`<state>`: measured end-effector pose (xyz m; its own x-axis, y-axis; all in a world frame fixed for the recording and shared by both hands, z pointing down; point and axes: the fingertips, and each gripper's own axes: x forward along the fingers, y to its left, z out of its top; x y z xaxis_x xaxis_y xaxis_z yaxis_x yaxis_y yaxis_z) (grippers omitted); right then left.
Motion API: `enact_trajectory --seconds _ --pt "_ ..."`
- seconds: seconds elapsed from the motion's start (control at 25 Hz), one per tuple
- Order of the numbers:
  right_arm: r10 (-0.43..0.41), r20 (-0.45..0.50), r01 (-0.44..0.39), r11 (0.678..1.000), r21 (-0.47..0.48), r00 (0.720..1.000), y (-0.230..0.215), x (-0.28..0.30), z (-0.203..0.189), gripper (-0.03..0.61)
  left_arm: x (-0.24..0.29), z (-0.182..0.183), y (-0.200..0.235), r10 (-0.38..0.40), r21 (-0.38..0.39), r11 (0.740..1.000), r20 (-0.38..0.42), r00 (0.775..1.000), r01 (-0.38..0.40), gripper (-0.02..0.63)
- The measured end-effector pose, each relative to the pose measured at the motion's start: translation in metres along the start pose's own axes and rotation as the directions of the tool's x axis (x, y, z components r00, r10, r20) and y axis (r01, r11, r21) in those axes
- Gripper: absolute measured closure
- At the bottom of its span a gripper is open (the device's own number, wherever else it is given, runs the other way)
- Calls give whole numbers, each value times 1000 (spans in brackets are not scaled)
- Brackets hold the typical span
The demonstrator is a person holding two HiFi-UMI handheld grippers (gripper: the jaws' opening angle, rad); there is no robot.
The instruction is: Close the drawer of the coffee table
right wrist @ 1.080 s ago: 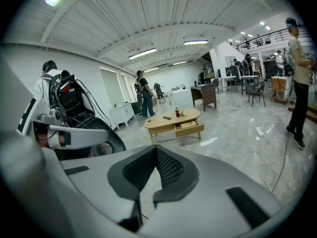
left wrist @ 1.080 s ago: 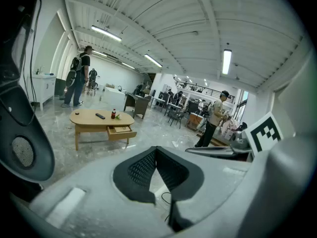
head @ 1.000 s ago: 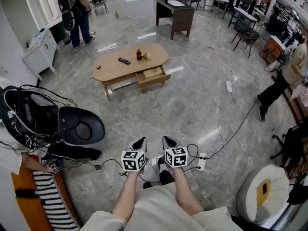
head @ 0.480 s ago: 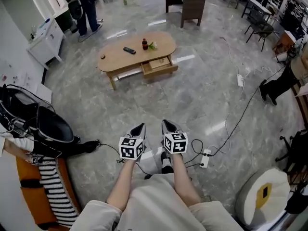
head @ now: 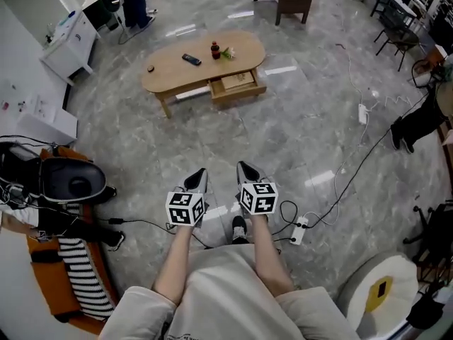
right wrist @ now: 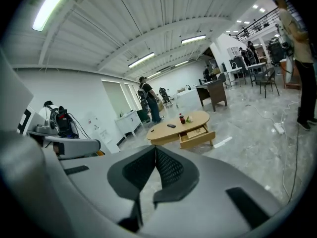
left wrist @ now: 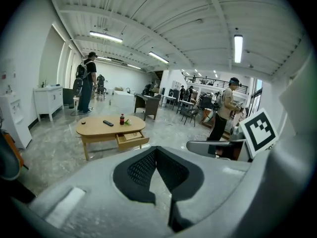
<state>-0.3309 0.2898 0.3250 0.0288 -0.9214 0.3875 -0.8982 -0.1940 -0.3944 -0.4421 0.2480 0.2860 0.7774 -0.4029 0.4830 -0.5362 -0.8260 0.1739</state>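
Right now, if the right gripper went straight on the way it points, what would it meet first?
The right gripper would probably meet bare floor short of the coffee table; depth is unclear.

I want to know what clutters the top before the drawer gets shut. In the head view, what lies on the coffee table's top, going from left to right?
On the coffee table: small round dark object → black remote → dark bottle → small green-and-white sprig.

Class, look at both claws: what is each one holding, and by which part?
Nothing. The left claw and the right claw are both shut and empty; the table with its open drawer stands well ahead, untouched.
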Motion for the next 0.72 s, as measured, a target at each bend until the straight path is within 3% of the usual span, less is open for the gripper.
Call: enact_trajectory --seconds 0.2,0.44,0.72 --pt "10 -64 -14 998 -66 998 -19 12 -13 561 11 -3 18 52 -58 997 16 998 -51 606" --pt "9 -20 -8 999 42 1000 -53 18 17 563 29 13 24 74 -71 995 19 997 -73 606" --pt "15 -27 -15 1000 -3 1000 -69 32 31 562 58 27 23 61 -106 993 38 997 -57 606"
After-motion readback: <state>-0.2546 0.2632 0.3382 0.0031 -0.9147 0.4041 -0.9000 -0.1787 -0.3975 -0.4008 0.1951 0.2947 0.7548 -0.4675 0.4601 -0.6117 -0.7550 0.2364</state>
